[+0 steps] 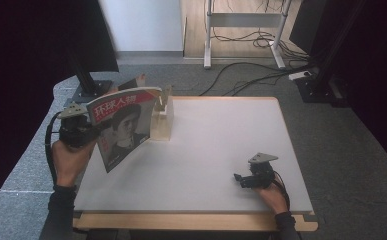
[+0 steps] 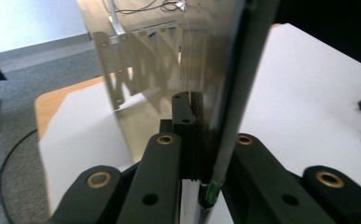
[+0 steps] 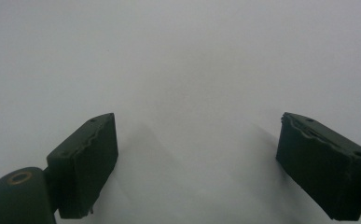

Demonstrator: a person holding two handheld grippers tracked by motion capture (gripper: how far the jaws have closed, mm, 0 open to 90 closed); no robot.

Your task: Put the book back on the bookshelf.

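White counter (image 1: pixel 216 150) spreads over grey carpet, and above its left edge a magazine (image 1: pixel 123 127) stands upright, just beside a wooden rack (image 1: pixel 162 119), pinched at its edge by the left claw (image 2: pixel 197 140), while the right claw (image 3: pixel 197 163) rests wide apart and empty at the near right.
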